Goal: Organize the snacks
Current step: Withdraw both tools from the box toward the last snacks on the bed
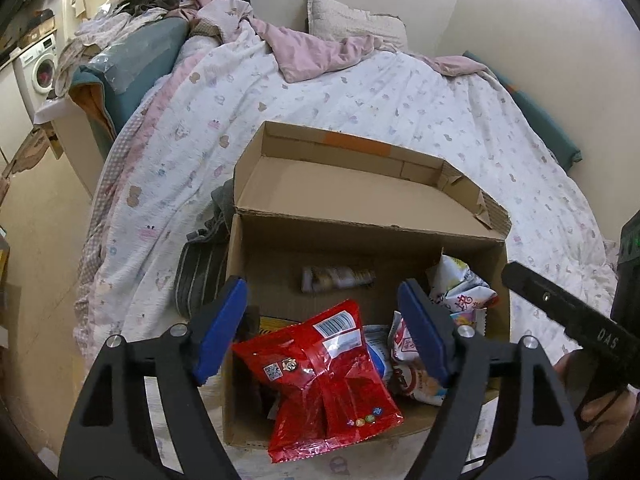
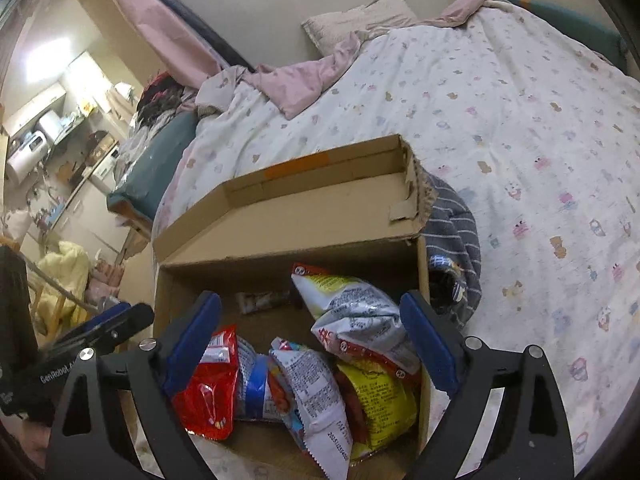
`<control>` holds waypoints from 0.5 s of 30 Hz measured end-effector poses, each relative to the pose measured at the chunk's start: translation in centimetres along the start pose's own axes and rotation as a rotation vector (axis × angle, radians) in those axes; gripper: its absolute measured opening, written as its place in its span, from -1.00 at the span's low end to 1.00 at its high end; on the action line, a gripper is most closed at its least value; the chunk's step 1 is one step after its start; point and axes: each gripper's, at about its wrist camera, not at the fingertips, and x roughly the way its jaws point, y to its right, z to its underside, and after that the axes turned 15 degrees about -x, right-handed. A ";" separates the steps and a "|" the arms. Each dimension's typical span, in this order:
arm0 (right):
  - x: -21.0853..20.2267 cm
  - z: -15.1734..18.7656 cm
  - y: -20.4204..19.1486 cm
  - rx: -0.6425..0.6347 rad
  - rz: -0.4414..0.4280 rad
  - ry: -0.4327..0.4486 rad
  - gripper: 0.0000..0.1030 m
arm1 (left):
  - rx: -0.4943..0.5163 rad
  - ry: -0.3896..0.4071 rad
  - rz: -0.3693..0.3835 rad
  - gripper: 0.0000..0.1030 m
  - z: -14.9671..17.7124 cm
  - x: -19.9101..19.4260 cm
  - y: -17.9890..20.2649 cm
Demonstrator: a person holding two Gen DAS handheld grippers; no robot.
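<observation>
An open cardboard box [image 1: 256,240] [image 2: 176,284] stands on the bed with its lid folded back. Inside lie several snack bags. A red bag [image 1: 324,380] [image 2: 208,384] leans over the box's near wall. White printed bags [image 1: 460,284] [image 2: 352,312], a yellow bag [image 2: 380,408] and a small wrapped bar [image 1: 338,278] [image 2: 262,300] lie in the box. My left gripper [image 1: 320,332] is open and empty above the red bag. My right gripper [image 2: 316,340] is open and empty above the bags.
The bed [image 1: 360,92] has a white printed quilt, a pink blanket [image 1: 316,52] and a pillow [image 1: 352,16]. Striped grey cloth [image 1: 200,272] [image 2: 452,232] lies beside the box. A washing machine [image 1: 40,68] and clutter stand at the far left.
</observation>
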 end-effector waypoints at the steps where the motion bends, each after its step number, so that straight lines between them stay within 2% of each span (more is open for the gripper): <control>1: 0.1 0.0 -0.3 -0.013 -0.002 -0.005 0.81 | -0.002 -0.003 0.001 0.46 0.0 0.0 -0.1; 5: 0.5 0.3 -0.7 -0.018 -0.027 -0.019 0.81 | -0.003 -0.010 -0.002 0.47 0.0 0.1 -0.2; 8: 1.0 0.7 -0.1 0.047 -0.076 -0.038 0.81 | 0.000 -0.014 -0.012 0.47 0.1 0.2 -0.3; 15: 0.7 0.8 0.3 0.051 -0.057 -0.038 0.81 | 0.005 -0.013 -0.047 0.47 0.6 0.7 -0.5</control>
